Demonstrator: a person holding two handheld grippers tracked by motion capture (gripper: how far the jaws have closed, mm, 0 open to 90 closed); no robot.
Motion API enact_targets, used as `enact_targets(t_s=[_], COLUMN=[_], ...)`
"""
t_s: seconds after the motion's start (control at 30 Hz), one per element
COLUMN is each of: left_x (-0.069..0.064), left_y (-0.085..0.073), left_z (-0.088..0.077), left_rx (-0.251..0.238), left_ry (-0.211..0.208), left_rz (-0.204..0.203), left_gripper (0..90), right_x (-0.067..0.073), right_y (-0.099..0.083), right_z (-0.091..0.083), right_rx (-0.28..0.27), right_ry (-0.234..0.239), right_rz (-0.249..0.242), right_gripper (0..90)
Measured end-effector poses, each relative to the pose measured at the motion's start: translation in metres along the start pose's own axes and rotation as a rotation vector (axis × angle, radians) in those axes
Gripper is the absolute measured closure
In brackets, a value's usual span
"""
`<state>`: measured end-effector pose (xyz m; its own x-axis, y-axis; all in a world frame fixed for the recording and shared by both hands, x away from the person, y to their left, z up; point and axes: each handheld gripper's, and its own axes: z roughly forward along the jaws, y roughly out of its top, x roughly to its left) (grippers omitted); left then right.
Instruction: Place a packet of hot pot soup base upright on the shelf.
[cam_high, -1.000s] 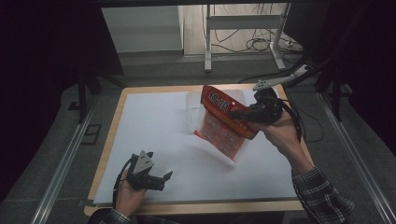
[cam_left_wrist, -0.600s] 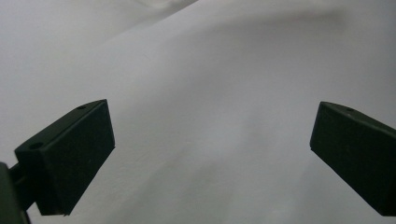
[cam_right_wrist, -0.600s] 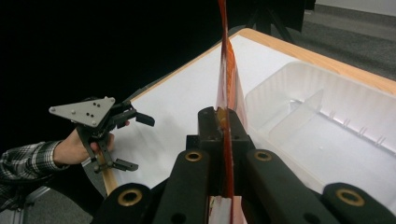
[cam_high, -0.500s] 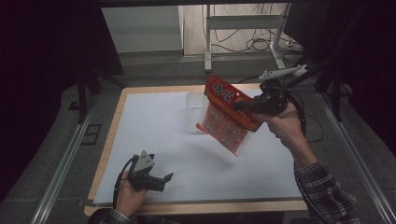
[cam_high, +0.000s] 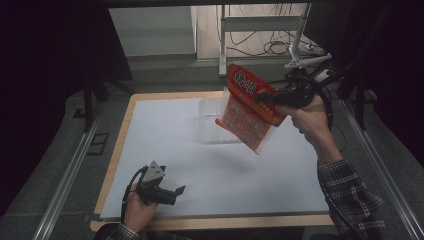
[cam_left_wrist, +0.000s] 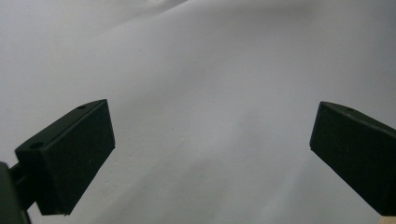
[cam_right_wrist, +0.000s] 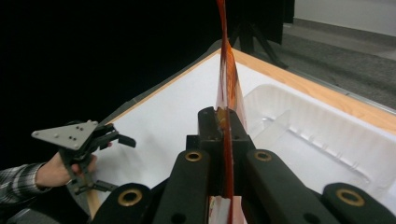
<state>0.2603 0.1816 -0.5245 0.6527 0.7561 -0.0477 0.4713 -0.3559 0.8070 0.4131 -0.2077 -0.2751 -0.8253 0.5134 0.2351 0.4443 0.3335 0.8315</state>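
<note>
The right gripper (cam_high: 272, 97), jaws clamped on the orange snack bag (cam_high: 248, 107), holds it above the clear plastic tray (cam_high: 212, 107) (compartmented). Lower it squarely; the left gripper (cam_high: 172, 192), jaws apart, idles on the worktop (cam_high: 210, 170).

Orange packet (cam_high: 248, 111) held aloft, pinched at edge between right gripper (cam_high: 267, 98) jaws, above clear tray (cam_high: 212, 121). Left gripper (cam_high: 175, 192) rested on white sheet (cam_high: 210, 170), jaws parted, nothing between them.

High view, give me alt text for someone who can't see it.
The right gripper holds an orange packet in the air above a clear tray on a white table. The left gripper rests open near the front edge.
</note>
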Motion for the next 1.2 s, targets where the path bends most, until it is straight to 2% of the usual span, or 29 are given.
enact_targets(t_s=[0.4,0.93,1.13,1.2], left_x=[0.000,0.001,0.001,0.002], left_y=[0.000,0.000,-0.001,-0.001], left_z=[0.000,0.000,0.000,0.000], left_rx=[-0.007,-0.011,-0.010,-0.007], left_ry=[0.002,-0.005,-0.008,-0.011], left_rz=[0.008,0.003,0.002,0.000], left_gripper=[0.0,0.0,0.0,0.0], right_x=[-0.022,-0.056,-0.068,-0.074], right_y=[0.020,0.036,0.039,0.040], right_z=[0.005,0.035,0.045,0.051], right_rx=[0.003,-0.003,-0.006,-0.002], right_ry=[-0.045,-0.092,-0.118,-0.140], right_rz=[-0.007,-0.005,-0.009,-0.009], right_gripper=[89.1,89.1,89.1,89.1])
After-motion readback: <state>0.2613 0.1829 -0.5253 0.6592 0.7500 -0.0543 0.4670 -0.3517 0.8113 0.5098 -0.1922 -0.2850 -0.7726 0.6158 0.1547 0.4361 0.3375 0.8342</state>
